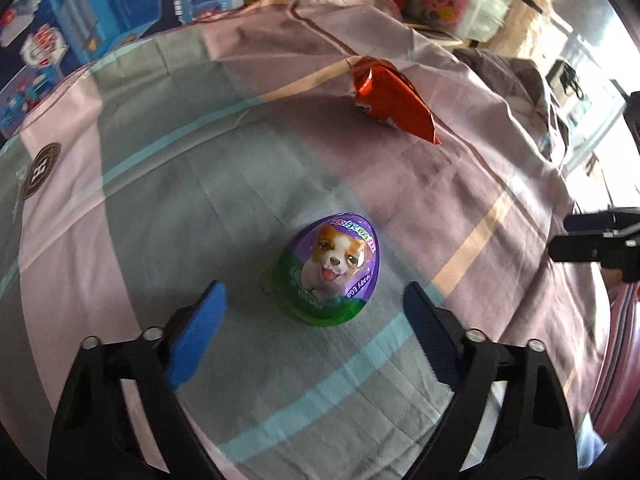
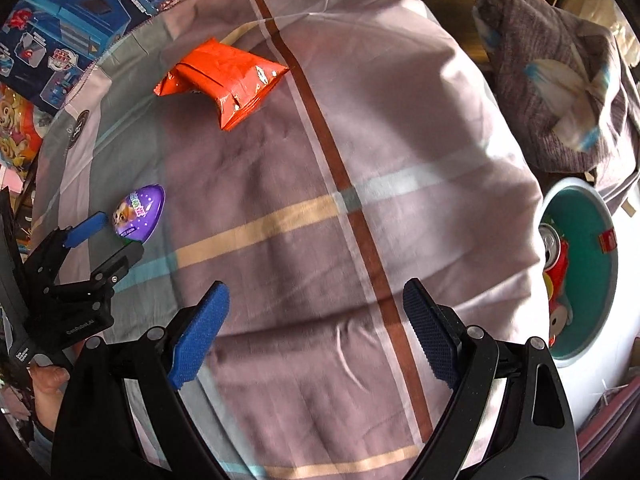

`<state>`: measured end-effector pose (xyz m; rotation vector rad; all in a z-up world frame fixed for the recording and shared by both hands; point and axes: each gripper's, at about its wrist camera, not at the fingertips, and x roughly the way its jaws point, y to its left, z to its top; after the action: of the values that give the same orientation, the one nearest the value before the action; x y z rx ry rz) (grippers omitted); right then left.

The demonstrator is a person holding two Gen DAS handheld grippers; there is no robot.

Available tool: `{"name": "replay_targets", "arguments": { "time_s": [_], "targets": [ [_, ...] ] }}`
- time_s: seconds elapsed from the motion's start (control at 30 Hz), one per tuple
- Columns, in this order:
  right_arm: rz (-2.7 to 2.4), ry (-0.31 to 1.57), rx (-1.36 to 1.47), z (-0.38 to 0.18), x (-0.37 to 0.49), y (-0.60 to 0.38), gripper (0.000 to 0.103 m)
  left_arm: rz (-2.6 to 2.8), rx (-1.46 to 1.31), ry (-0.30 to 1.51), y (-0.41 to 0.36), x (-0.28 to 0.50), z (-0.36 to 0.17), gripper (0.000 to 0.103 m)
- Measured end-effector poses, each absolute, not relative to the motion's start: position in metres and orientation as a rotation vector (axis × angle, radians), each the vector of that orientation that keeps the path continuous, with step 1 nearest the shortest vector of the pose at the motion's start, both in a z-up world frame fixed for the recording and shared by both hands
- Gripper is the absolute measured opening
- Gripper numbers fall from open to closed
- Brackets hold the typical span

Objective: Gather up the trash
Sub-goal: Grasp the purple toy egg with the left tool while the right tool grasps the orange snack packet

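we see left gripper [image 1: 314,300] wide open, holding nothing, purple egg pack [image 1: 332,268] lying just ahead between its fingers on the checked bedsheet [image 1: 160,208], narrow end pointing away. right gripper [image 2: 316,304] wide open, empty, over sheet. orange wrapper [image 2: 224,80] further off, crumpled, long axis roughly left-right. bin [image 2: 580,272] at right, partly cut off, can inside.

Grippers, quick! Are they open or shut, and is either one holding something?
Left gripper: open, holding nothing, fingers either side of the toy egg.
Right gripper: open, holding nothing, over the bedsheet.
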<state>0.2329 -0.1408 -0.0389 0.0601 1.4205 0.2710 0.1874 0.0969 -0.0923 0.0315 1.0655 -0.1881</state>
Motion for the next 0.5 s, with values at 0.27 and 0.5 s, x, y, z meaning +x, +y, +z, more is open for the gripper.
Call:
{"name": "replay_targets", "arguments": {
  "time_s": [0.27, 0.5],
  "targets": [
    [0.29, 1.425, 0.034, -0.05, 0.252, -0.121, 0.085, -0.192, 0.11, 1.023, 0.089, 0.193, -0.094, 0.057],
    [0.327, 1.383, -0.015, -0.045, 0.284, -0.094, 0.085, -0.185, -0.001, 1.006, 0.104, 0.199, -0.084, 0.056]
  ]
}}
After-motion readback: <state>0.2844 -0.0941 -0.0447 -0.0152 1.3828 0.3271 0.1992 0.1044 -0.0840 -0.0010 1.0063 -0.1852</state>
